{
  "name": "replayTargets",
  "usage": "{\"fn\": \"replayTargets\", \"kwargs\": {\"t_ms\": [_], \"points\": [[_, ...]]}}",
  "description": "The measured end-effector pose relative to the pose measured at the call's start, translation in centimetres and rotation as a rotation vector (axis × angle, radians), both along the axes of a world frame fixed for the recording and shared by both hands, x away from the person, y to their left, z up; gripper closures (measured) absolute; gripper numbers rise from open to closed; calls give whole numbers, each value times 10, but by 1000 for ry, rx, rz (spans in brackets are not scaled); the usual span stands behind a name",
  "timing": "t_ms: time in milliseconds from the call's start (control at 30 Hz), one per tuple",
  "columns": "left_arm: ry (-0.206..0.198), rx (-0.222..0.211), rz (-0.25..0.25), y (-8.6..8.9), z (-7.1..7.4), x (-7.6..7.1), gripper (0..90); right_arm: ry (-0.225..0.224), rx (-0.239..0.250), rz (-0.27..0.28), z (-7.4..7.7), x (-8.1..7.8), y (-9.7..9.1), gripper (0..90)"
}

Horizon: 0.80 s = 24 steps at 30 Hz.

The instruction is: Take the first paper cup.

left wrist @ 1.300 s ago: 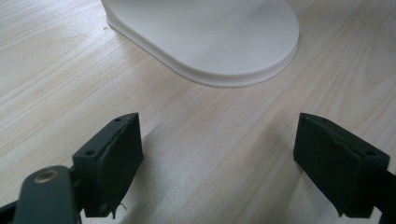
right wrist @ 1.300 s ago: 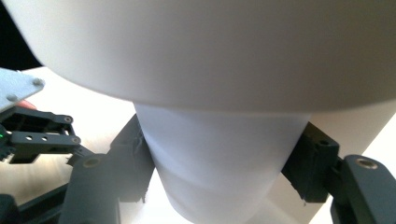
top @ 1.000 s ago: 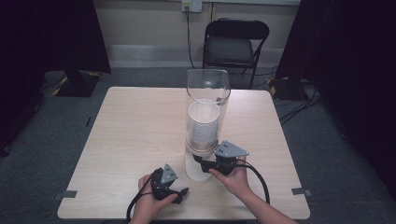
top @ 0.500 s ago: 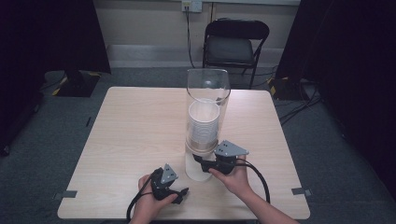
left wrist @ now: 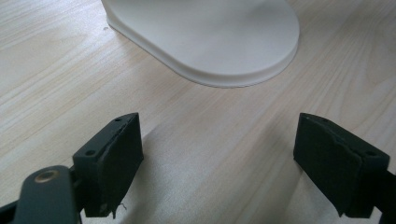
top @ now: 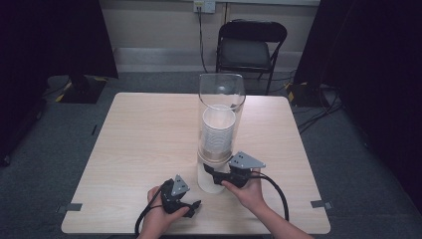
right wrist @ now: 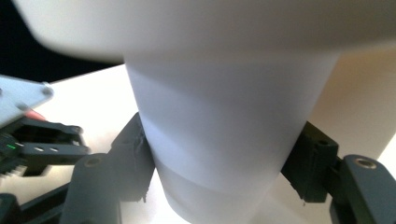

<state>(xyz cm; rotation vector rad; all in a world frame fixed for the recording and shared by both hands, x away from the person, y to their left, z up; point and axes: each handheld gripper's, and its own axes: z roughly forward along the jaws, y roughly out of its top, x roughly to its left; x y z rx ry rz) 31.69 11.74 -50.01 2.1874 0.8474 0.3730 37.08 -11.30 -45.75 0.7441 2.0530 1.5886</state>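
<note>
A white cup (right wrist: 224, 154) hangs at the bottom of the clear dispenser tube (top: 221, 99), near the tabletop's (top: 139, 134) front edge. The right gripper (top: 213, 172) fingers (right wrist: 133, 161) pinch its sides. The left gripper (top: 191, 205) rests nearby, fingers spread. A hard squeeze could crush the thin wall, and a crooked pull could tip the dispenser.

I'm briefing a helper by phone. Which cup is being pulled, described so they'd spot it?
Find the clear tube dispenser standing mid-table. The white cup hangs out beneath it, gripped by the right gripper. Unlike the cups stacked inside, it sits lowest, below the tube.
</note>
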Motion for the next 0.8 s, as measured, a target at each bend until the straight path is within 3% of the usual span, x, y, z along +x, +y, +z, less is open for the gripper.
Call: {"fn": "replayTargets", "kwargs": {"t_ms": [67,233,267,300,333,433,533,633,700,800], "points": [[0,0,0,0,0,0,152,-33,-14,-7,-2,1,-1,350],[0,0,0,0,0,0,152,-24,-19,-1,-1,2,-1,351],[0,0,-1,0,0,0,152,110,-118,22,-8,5,-3,380],[0,0,-1,0,0,0,152,110,-118,22,-8,5,-3,380],[5,3,-3,1,0,0,154,190,-156,16,-36,2,-10,380],[5,2,-4,1,0,0,154,189,-129,44,-34,-6,-10,366],[4,6,-7,1,0,0,154,161,-169,58,-30,-7,-11,353],[2,12,-6,1,1,0,153,181,-201,82,-32,-5,-15,341],[2,13,-7,1,1,1,153,179,-195,87,-33,-5,-16,338],[-2,13,-16,1,1,1,153,177,-228,86,-28,-9,-20,333]]}}
